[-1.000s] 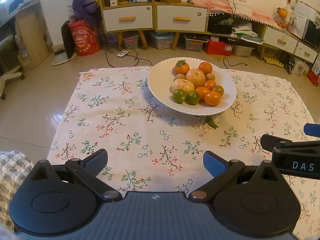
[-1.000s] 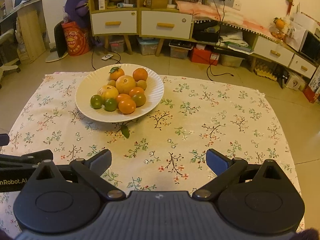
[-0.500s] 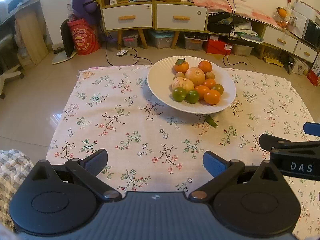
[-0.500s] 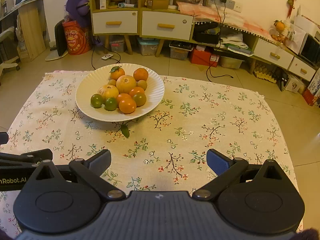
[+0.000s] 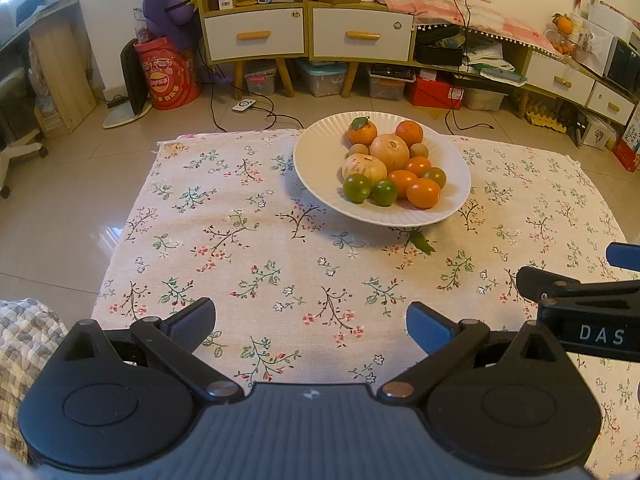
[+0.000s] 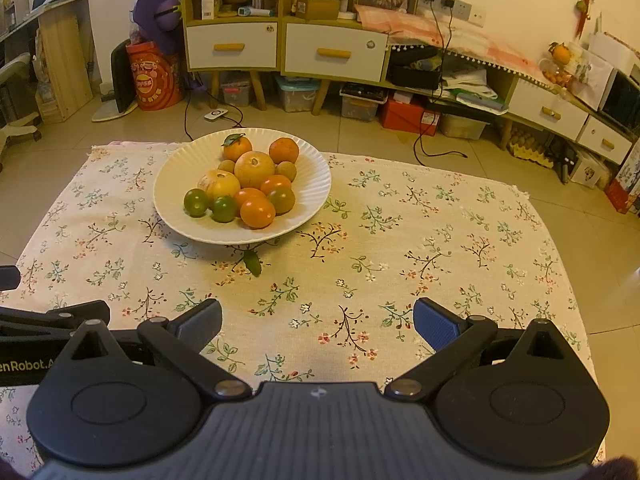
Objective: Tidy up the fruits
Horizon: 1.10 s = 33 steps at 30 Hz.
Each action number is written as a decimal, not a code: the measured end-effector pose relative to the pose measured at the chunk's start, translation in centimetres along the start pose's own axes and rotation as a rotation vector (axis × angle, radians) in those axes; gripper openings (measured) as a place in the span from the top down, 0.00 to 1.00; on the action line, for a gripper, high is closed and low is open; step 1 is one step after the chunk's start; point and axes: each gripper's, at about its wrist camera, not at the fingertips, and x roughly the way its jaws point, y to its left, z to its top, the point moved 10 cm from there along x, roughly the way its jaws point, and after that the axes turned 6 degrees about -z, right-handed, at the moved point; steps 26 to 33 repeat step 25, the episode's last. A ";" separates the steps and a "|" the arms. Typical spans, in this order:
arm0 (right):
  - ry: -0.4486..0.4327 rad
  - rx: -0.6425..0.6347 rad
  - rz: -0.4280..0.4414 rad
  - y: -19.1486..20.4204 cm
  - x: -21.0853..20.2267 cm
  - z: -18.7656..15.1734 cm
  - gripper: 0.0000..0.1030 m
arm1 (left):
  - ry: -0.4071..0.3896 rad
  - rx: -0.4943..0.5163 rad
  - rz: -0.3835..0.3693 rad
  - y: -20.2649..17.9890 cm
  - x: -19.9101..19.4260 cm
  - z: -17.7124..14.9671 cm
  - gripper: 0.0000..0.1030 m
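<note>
Barely shifted since a second ago: left gripper (image 5: 310, 318) and right gripper (image 6: 317, 318) wide open, empty, over floral cloth (image 5: 280, 248); ribbed white plate (image 6: 312, 184) piled with round glossy fruits (image 6: 248, 184).

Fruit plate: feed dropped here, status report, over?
Left gripper open, right gripper open, both empty. Fruit all on plate. Loose leaf on cloth; nothing blocking.
</note>
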 end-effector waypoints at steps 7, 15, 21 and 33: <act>0.000 0.000 0.000 0.0 0.0 0.0 0.01 | 0.001 0.000 0.000 0.0 0.0 0.0 0.18; 0.000 0.000 0.000 0.0 0.0 0.0 0.01 | 0.000 0.000 0.000 0.0 0.0 0.0 0.18; 0.000 0.000 -0.001 0.0 0.0 0.0 0.01 | 0.002 0.001 0.005 0.1 0.0 -0.1 0.18; 0.000 0.000 0.001 0.1 0.0 0.0 0.01 | 0.002 0.006 0.014 0.2 -0.1 -0.2 0.18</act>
